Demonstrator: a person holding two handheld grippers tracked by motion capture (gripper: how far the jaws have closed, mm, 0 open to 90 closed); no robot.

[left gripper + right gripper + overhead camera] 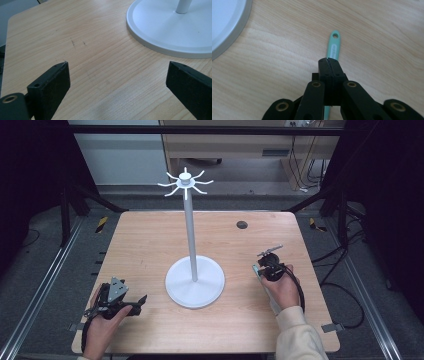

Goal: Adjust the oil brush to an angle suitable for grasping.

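Note:
A white stand [194, 282] with a round base, a tall pole and a ring of hooks on top [185, 183] is in the middle of the wooden table [150, 240]. My right gripper [328, 60] is shut on a slim teal handle [333, 46] with a hole at its far end, low over the wood to the right of the base. In the high view this gripper [264, 266] is in a hand beside the base. My left gripper [140, 302] rests at the front left, open, its jaws [117, 75] wide apart over bare wood, pointing toward the base [160, 30].
A small dark round cap [242, 225] lies in the tabletop at the back right. Black frame posts and cables flank the table. The table's left edge [7, 37] lies near the left gripper.

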